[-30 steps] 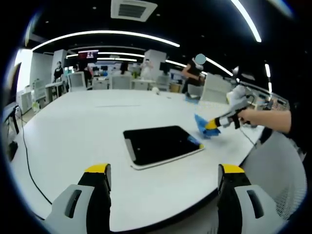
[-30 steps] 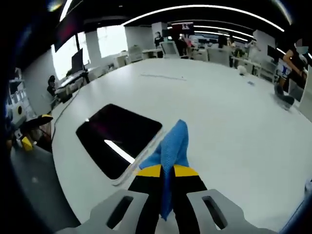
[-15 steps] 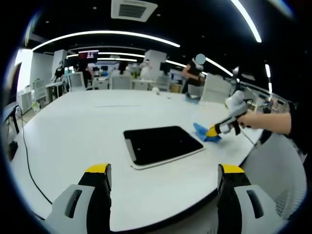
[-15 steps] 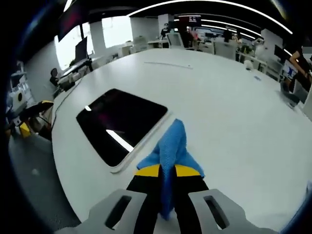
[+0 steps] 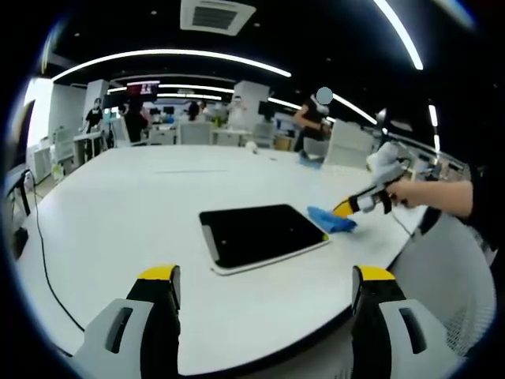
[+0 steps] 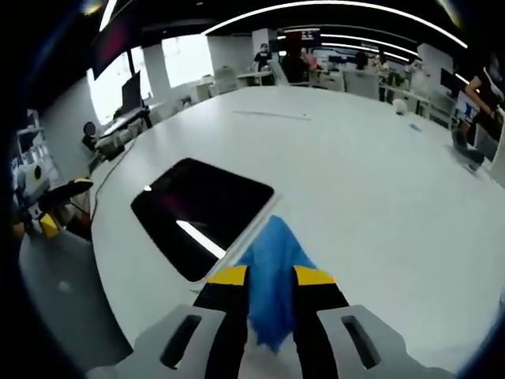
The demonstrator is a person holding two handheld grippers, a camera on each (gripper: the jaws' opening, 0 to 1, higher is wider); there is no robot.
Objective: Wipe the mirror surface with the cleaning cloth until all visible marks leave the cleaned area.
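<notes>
The dark mirror (image 5: 260,235) (image 6: 203,215) lies flat in its white frame on the white table (image 5: 142,197). A blue cleaning cloth (image 5: 331,220) (image 6: 272,257) rests on the table against the mirror's right corner. In the right gripper view my right gripper (image 6: 272,275) has its yellow-tipped jaws parted, one on each side of the cloth. The same gripper (image 5: 347,208) enters the left gripper view from the right, held by a hand (image 5: 426,189). My left gripper (image 5: 266,276) hangs open over the near table edge with nothing between its jaws, and shows at the far left (image 6: 59,207).
A black cable (image 5: 39,245) runs along the table's left side. A small white object (image 5: 251,146) and a blue item (image 5: 312,158) sit at the far end. Chairs, desks and people stand beyond the table. The table's rounded edge (image 6: 118,284) is close to the mirror.
The right gripper's jaws have spread apart from their pinch on the cloth. The cloth has dropped from bunched up to lying flatter on the table by the mirror's corner. The left gripper has stayed put.
</notes>
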